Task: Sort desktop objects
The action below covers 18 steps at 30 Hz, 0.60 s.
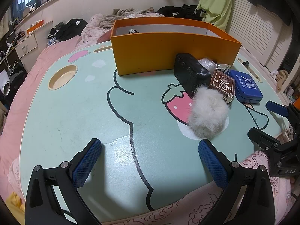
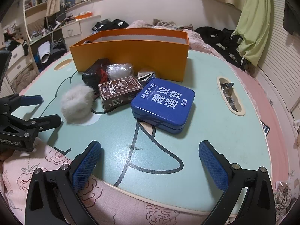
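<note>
An orange box (image 1: 168, 50) (image 2: 135, 56) stands open at the back of the mint lap table (image 1: 75, 112) (image 2: 215, 123). In front of it lie a black pouch (image 1: 189, 73) (image 2: 92, 76), a clear plastic ball (image 2: 119, 69), a silver foil piece (image 2: 146, 75), a brown card box (image 1: 223, 84) (image 2: 120, 91), a blue tin (image 1: 245, 86) (image 2: 163, 103) and a white fur pompom (image 1: 208, 116) (image 2: 76, 103). My left gripper (image 1: 150, 155) is open and empty, just short of the pompom. My right gripper (image 2: 150, 157) is open and empty, short of the blue tin.
The table sits on a pink bed (image 1: 28, 86). It has a round cup recess (image 1: 62, 76) at the left and a slot holding foil wrappers (image 2: 229, 95) at the right. Clothes (image 2: 221, 37) lie behind the box. Each gripper shows in the other's view.
</note>
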Available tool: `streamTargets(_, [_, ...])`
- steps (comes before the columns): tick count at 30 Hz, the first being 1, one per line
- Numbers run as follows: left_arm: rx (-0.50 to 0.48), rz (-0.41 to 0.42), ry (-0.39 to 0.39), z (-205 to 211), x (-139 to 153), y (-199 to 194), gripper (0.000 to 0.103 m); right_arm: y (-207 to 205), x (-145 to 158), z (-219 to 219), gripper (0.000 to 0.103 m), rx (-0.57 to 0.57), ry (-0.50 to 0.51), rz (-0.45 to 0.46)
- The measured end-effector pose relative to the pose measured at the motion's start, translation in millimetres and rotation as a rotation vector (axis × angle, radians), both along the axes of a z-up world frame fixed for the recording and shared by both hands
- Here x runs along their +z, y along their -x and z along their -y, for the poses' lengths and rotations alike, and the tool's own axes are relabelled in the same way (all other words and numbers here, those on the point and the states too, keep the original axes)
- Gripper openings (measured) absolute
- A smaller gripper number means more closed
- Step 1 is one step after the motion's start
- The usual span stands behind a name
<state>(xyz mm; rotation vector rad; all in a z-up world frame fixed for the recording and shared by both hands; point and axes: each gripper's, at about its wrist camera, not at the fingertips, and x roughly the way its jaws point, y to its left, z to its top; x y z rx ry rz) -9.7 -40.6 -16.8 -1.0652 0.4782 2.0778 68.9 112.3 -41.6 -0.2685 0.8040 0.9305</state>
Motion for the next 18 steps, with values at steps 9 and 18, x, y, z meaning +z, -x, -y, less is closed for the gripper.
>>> streamTargets(9, [0.019, 0.004, 0.005, -4.9, -0.2, 2.6, 0.103, -5.2, 0.3, -3.7, 0.103, -0.017, 0.01, -0.007])
streamTargets(18, [0.014, -0.016, -0.016, 0.4, 0.6, -6.0, 0.103, -2.0, 2.8, -4.5, 0.103, -0.019, -0.006, 0.002])
